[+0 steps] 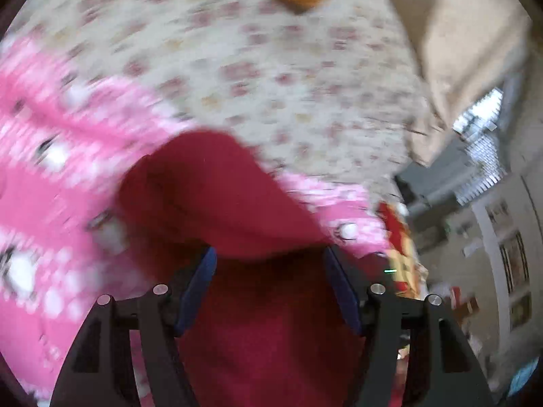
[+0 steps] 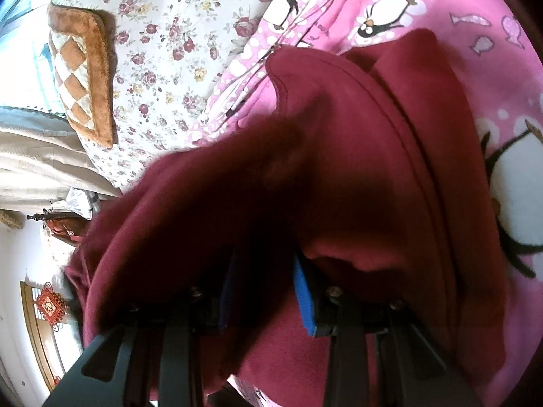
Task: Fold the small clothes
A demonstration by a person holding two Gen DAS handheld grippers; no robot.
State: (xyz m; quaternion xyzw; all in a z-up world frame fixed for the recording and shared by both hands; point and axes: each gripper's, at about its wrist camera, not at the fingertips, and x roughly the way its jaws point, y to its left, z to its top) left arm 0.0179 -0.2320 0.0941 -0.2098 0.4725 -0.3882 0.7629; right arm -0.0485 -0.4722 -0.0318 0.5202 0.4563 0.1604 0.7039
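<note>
Maroon garment (image 2: 339, 156) is lying crumpled on the pink penguin blanket (image 2: 458, 6), filling the centre and lower part of both wrist views.

Left tongs (image 1: 269, 286) are standing apart; the red cloth is passing between the blue pads (image 1: 200, 291), but the pads are not pressing on it. That view is blurred.

Right tongs (image 2: 264, 291) are sitting close together with a bunch of the maroon fabric draping over and between them; judged clamped on the garment.

Handling, judged: soft, thick, fleece-like, light, sagging wherever unsupported. It is looking grippy rather than slippery. The stitched hem at upper right of the right view seems the best hold.

Surface: the blanket is covering a floral sheet (image 2: 159, 51) on a bed. A brown quilted cushion (image 2: 81, 71) is lying at upper left; a red hanging ornament (image 2: 49, 305) is showing at lower left.
</note>
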